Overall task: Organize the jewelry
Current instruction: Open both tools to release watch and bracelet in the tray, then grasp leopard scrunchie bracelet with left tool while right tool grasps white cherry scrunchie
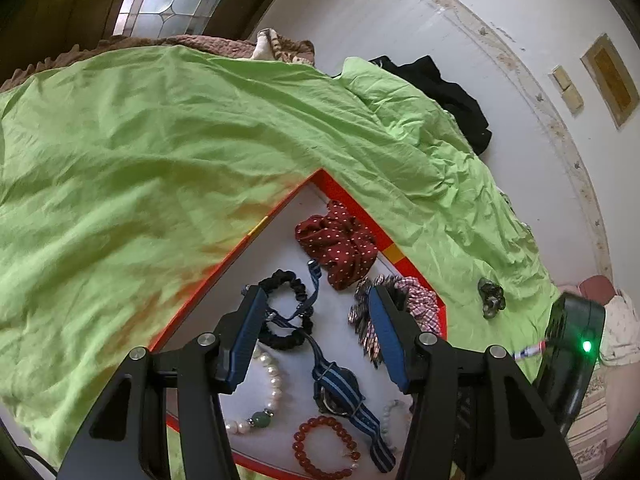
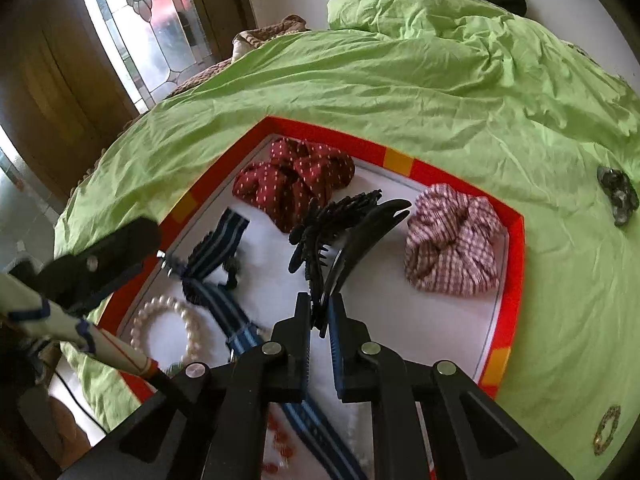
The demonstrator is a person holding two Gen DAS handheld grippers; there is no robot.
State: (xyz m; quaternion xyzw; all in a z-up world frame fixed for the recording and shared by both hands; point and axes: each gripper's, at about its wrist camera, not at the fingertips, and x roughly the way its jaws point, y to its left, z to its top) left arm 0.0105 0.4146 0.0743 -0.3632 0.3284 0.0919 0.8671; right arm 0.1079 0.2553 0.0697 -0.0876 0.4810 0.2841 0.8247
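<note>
While the left claw (image 1: 318,304) gapes, the right claw (image 2: 320,320) grips a black hair clip (image 2: 352,236).

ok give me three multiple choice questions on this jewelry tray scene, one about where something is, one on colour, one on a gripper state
1. Where does the checked pink scrunchie lie?
A. inside the red-rimmed tray, near its right corner
B. out on the green sheet
C. on the floor

2. What colour is the dotted scrunchie at the far end of the tray?
A. yellow
B. dark red with pale dots
C. plain white

3. What is the right gripper doing?
A. hanging open and empty
B. shut on the pearl bracelet
C. shut on a black hair claw clip

Answers:
1 A, the right wrist view shows it within the tray's rim.
2 B, the red cloth with pale dots shows in both views.
3 C, its jaws pinch the clip's base, while the pearl bracelet lies in the tray.
</note>
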